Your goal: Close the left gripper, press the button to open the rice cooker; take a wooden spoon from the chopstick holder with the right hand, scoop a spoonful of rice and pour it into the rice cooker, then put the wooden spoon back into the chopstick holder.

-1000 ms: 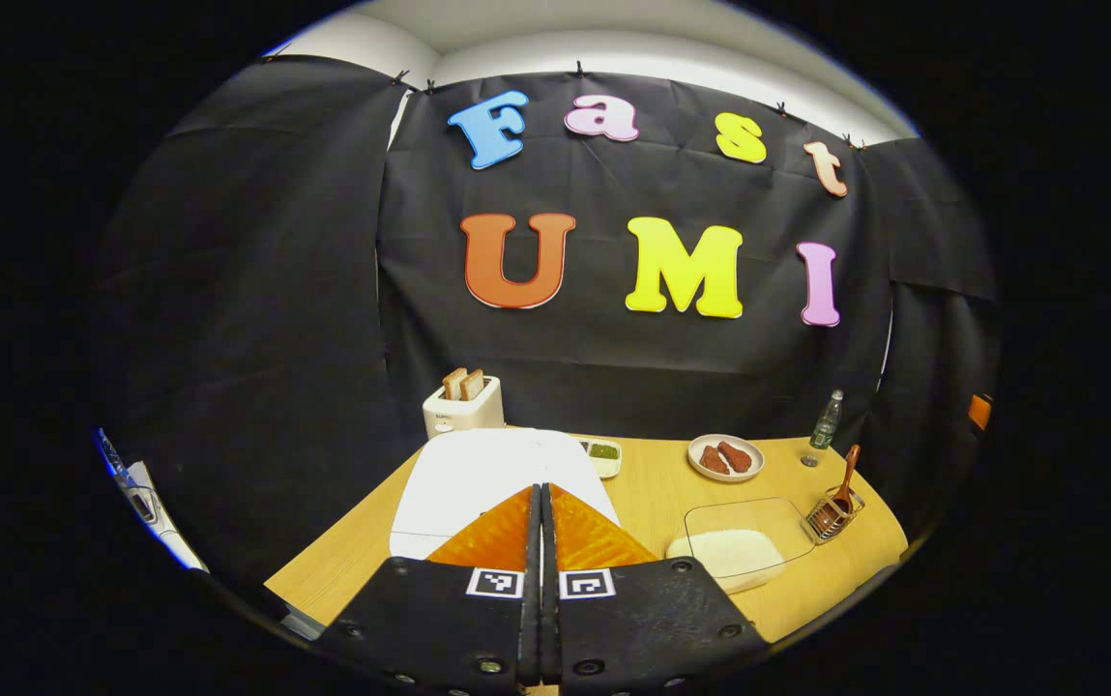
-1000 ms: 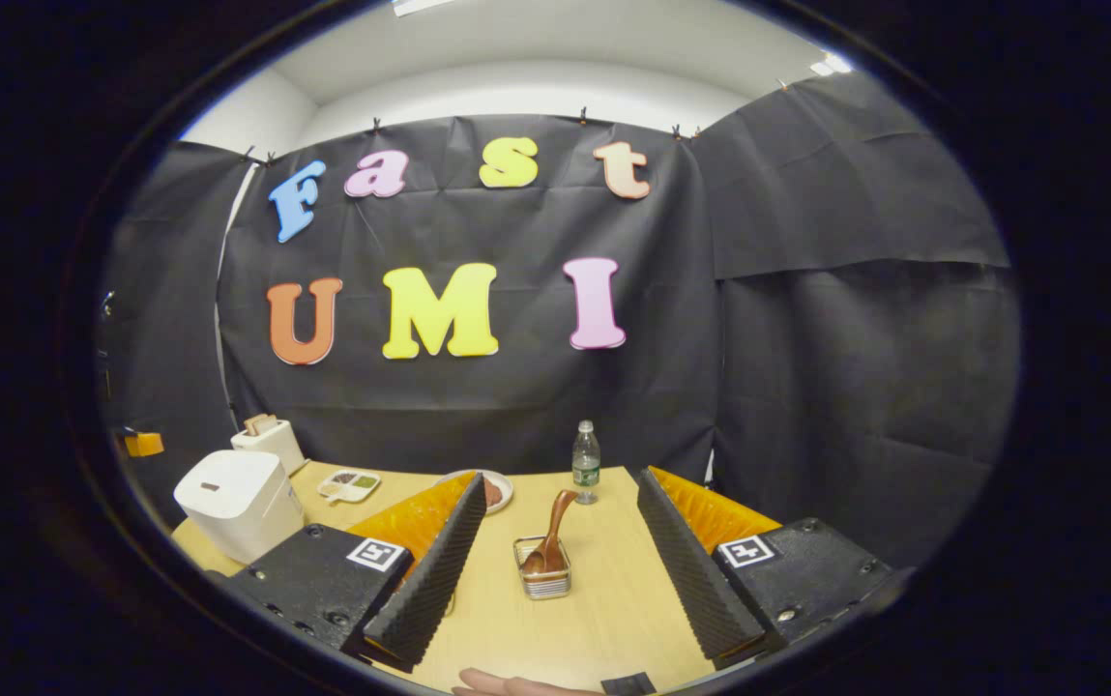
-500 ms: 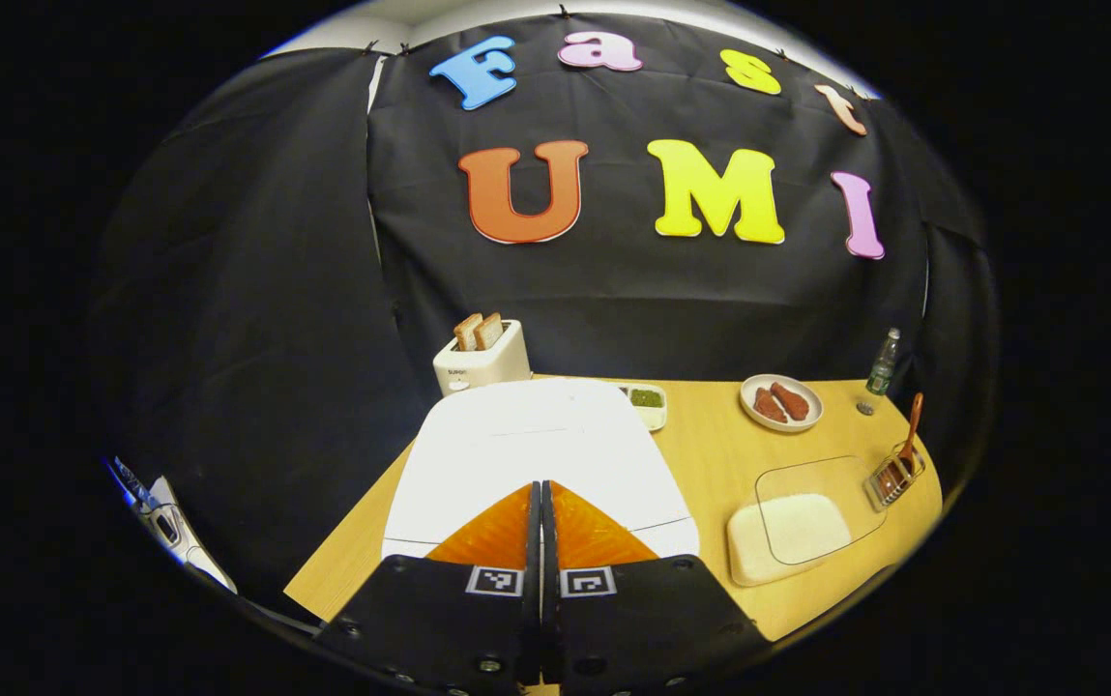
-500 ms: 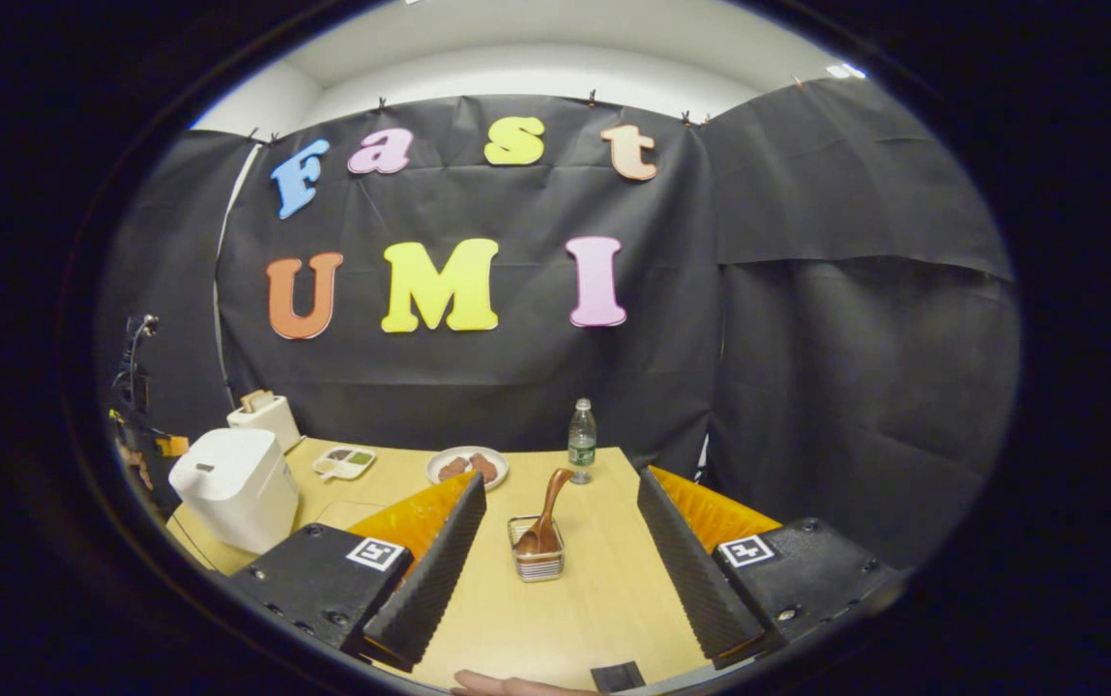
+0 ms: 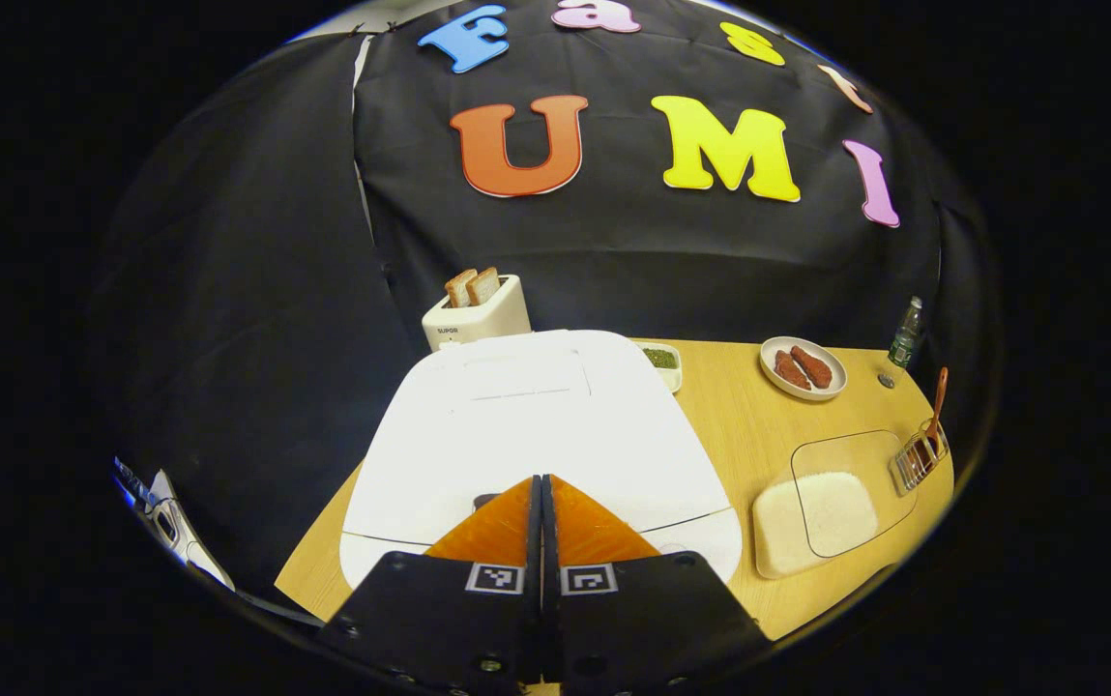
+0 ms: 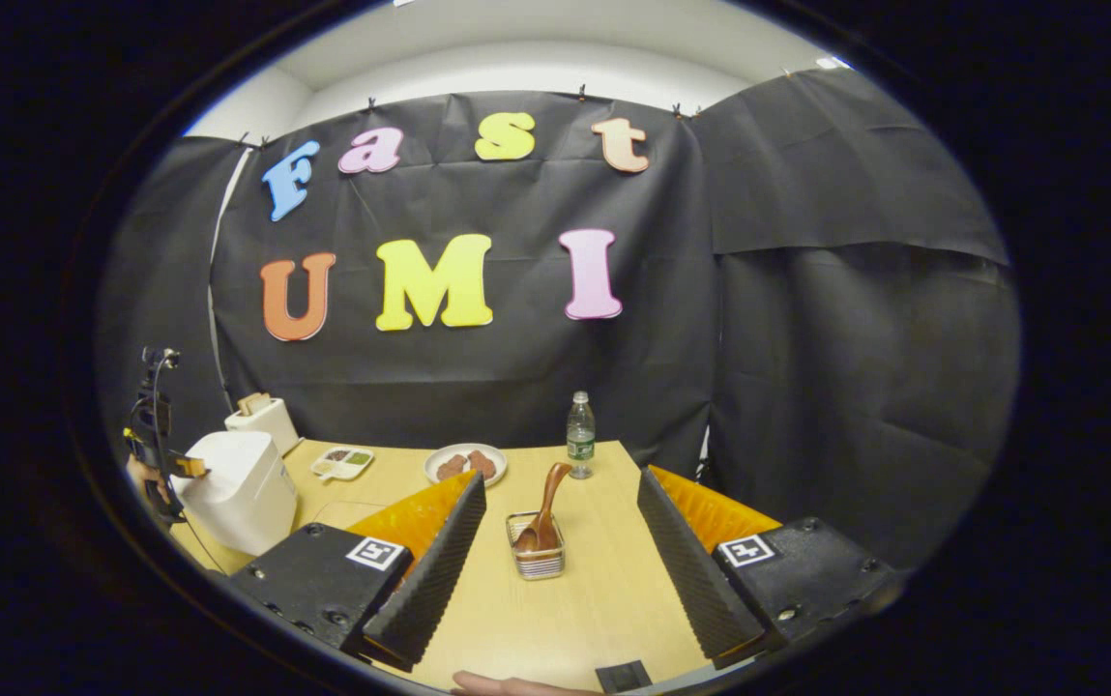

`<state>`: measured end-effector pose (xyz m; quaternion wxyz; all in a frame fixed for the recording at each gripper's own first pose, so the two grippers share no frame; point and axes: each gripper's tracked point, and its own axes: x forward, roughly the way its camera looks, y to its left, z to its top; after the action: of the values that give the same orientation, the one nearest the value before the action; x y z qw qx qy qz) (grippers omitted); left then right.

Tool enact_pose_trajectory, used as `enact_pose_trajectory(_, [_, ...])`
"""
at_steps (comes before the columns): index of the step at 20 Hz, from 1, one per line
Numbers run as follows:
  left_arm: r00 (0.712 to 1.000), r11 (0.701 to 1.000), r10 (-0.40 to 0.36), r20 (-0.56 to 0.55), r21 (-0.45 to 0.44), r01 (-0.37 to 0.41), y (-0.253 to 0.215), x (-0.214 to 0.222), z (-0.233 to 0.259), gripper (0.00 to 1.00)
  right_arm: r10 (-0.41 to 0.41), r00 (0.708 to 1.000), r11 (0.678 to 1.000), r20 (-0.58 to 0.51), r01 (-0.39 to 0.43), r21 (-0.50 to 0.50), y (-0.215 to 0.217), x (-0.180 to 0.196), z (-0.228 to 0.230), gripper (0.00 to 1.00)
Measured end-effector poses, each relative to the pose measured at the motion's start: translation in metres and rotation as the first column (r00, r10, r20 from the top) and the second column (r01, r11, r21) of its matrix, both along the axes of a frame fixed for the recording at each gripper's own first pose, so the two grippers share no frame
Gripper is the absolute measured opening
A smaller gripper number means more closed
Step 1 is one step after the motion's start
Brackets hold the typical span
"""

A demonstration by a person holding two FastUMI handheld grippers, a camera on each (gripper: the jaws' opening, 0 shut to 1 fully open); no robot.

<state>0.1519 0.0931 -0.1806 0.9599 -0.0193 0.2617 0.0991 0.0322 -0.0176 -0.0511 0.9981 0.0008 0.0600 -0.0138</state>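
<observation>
Left gripper (fingers together) over white rice cooker lid

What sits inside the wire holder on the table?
In the holder stands a wooden spoon, bowl down, handle leaning up and out towards the bottle. The bowl's lower part is hidden behind the wire wall.

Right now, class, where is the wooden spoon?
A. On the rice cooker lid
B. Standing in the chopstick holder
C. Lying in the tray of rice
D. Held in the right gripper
B: the wooden spoon stands in the chopstick holder, ahead of the open right gripper.
</observation>
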Motion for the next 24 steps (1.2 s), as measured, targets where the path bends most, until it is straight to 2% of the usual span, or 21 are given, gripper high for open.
enact_pose_trajectory(1, [0.999,1.000,0.006,-0.032,-0.016,-0.007,-0.001,-0.005,-0.006,0.00,-0.010,1.000,1.000,0.004,0.010,-0.002,-0.002,0.001,0.000,1.00])
enact_pose_trajectory(4, [0.999,1.000,-0.007,-0.034,-0.015,0.006,0.001,-0.002,-0.010,0.00,-0.020,0.999,1.000,0.029,0.020,0.005,-0.004,0.001,0.005,1.00])
enact_pose_trajectory(8, [1.000,0.998,0.002,-0.025,-0.056,-0.004,-0.001,-0.002,-0.009,0.01,-0.015,0.999,1.000,0.038,0.015,0.000,-0.004,-0.005,0.006,0.99])
enact_pose_trajectory(15, [0.998,1.000,-0.003,-0.061,-0.005,0.003,0.001,-0.006,0.001,0.01,-0.004,0.998,1.000,0.064,0.004,0.002,-0.008,-0.019,0.009,1.00])
enact_pose_trajectory(20, [0.997,0.999,0.019,0.078,0.036,-0.022,0.006,-0.008,0.060,0.00,-0.021,0.995,1.000,0.098,0.021,-0.007,-0.021,-0.018,0.012,1.00])
enact_pose_trajectory(24, [0.985,0.998,-0.002,0.172,-0.061,0.013,-0.011,-0.030,0.100,0.02,-0.006,0.995,1.000,0.098,0.006,-0.005,-0.020,-0.009,0.003,1.00])
